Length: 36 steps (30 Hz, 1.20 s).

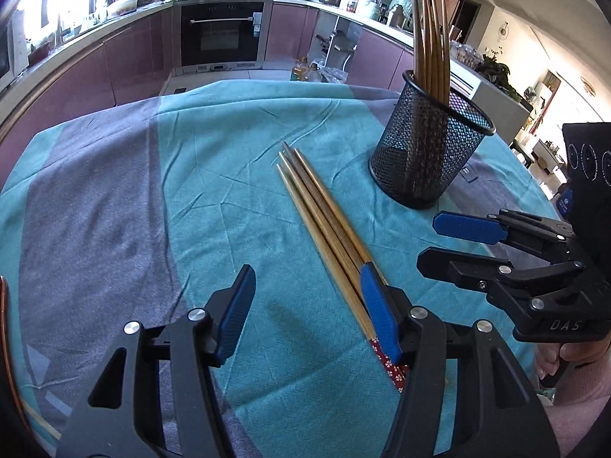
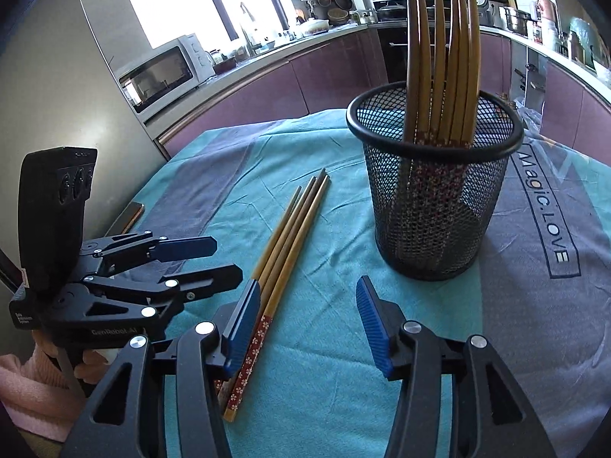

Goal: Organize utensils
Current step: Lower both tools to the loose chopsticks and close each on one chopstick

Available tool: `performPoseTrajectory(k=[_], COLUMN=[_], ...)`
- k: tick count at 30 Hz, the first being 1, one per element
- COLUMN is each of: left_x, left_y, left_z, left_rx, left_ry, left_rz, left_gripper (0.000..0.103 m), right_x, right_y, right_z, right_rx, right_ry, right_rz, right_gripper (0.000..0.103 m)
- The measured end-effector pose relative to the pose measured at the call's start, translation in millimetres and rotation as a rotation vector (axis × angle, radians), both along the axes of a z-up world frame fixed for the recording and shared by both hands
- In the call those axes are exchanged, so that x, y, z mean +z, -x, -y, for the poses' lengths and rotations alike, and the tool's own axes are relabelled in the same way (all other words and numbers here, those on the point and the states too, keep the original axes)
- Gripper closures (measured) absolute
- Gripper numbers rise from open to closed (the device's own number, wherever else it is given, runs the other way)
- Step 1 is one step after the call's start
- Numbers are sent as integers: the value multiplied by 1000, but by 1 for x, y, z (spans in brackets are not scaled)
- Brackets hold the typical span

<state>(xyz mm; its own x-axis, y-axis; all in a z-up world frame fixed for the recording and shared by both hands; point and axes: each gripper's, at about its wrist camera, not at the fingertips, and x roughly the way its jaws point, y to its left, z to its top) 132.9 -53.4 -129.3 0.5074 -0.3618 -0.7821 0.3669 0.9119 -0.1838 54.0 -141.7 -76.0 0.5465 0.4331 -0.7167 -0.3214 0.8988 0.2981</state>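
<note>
Mid-task: several chopsticks already stand in the mesh cup [image 2: 435, 198]. Four loose chopsticks [image 1: 324, 225] lie bundled on the desk [image 1: 214, 175] — between my grippers. Left gripper [image 1: 309, 313] and right gripper [image 2: 309, 328] both gape, empty. Next I'd judge: straddle one stick, pinch, lift.

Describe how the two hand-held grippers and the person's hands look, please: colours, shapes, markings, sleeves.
Both grippers, the left gripper and the right gripper, are black linkage frames with silver pivot bolts and flat, ribbed blue finger pads. The left one carries white "GenRobot.AI" lettering; the right one shows "DAS". Each bears a black upright module with round sensors. A pink sleeve covers the left wrist.
</note>
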Motion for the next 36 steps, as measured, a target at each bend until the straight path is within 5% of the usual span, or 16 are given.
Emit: performPoseTrajectory(k=[18,36], left_x=[-10,-12], left_y=[-10,-16], left_z=[27,9], left_rx=[-3,-24], left_ry=[-72,-28], left_rz=[8,-18], left_gripper=[50,82], right_x=[-2,-9], right_y=[-3,-17], right_z=[-7,-34], right_rx=[2,28], right_ry=[43,126], right_rz=[3,2], right_gripper=[51,60])
